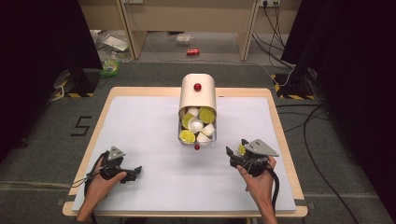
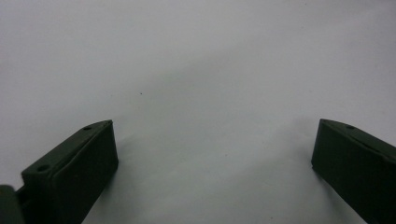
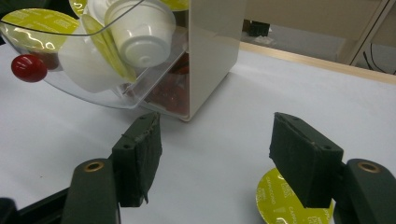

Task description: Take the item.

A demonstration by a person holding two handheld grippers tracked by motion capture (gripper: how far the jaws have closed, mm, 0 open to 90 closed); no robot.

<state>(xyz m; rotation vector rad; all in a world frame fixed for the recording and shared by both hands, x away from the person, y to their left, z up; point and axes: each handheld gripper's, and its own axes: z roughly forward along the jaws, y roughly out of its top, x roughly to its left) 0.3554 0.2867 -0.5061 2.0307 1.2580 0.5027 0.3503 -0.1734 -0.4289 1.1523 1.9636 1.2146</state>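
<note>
The right gripper (image 1: 236, 151) sat near the right side of the tabletop (image 1: 154, 126), w/ a yellow-lidded pod (image 3: 288, 200) lying flat just under its right jaw. Its jaws stood about half apart & nothing was squeezed between them; the pod looked let go, resting on the white sheet.

What could go wrong: the pod was so close to that jaw that a small sideways nudge could knock it & slide it away, maybe toward the tabletop edge. Also the clear drawer (image 3: 93, 91) of the cream pod box (image 1: 198, 100), far of the right gripper in the middle of the tabletop, was piled w/ white & yellow pods (image 1: 198, 125), so a bump there could spill them.

The left gripper (image 1: 136, 171) rested near the left side, jaws wide apart, holding nothing, just bare white sheet between them.
</note>
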